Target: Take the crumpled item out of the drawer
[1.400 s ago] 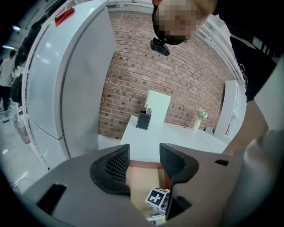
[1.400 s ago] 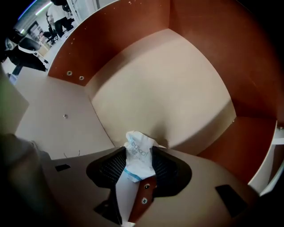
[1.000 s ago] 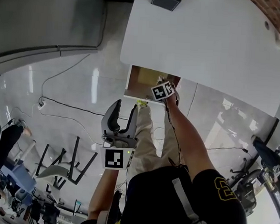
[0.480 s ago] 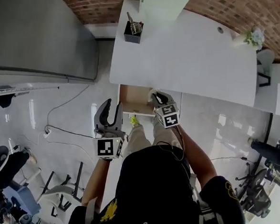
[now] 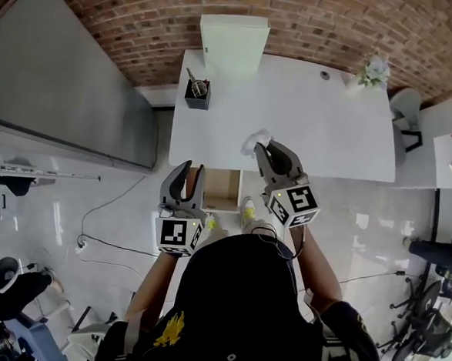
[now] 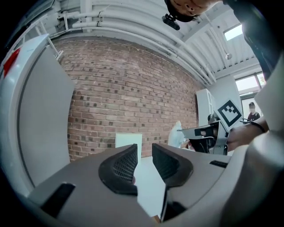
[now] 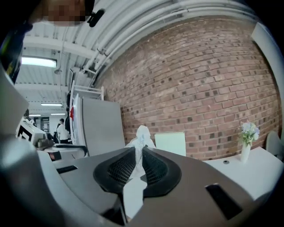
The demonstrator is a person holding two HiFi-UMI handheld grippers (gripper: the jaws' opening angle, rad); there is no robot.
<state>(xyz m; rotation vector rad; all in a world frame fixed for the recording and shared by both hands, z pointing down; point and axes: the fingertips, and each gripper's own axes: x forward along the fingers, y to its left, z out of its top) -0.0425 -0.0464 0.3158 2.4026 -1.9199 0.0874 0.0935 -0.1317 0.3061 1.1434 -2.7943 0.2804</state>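
Right gripper [image 5: 270, 150] [image 7: 138, 151]: fingers clenched on the crumpled white paper [image 5: 253, 141] [image 7: 142, 134]. The wad sticks up past the fingertips. The paper is out of the drawer and held up over the front edge of the white worktop [image 5: 323, 121], just above the drawer opening.

Drawer [image 5: 224, 190] stands open under the worktop's front edge, with its tan inside visible between the two grippers.

Left gripper [image 5: 192, 170] [image 6: 144, 150]: fingers closing with a gap between them and nothing in that gap. It sits just left of the drawer, apart from the paper.

At the worktop's back left is a black pen holder [image 5: 197, 94]. A white box [image 5: 234, 41] stands against the brick wall [image 5: 314, 20]. A small flower vase [image 5: 374, 70] [image 7: 247, 141] is at the back right corner.
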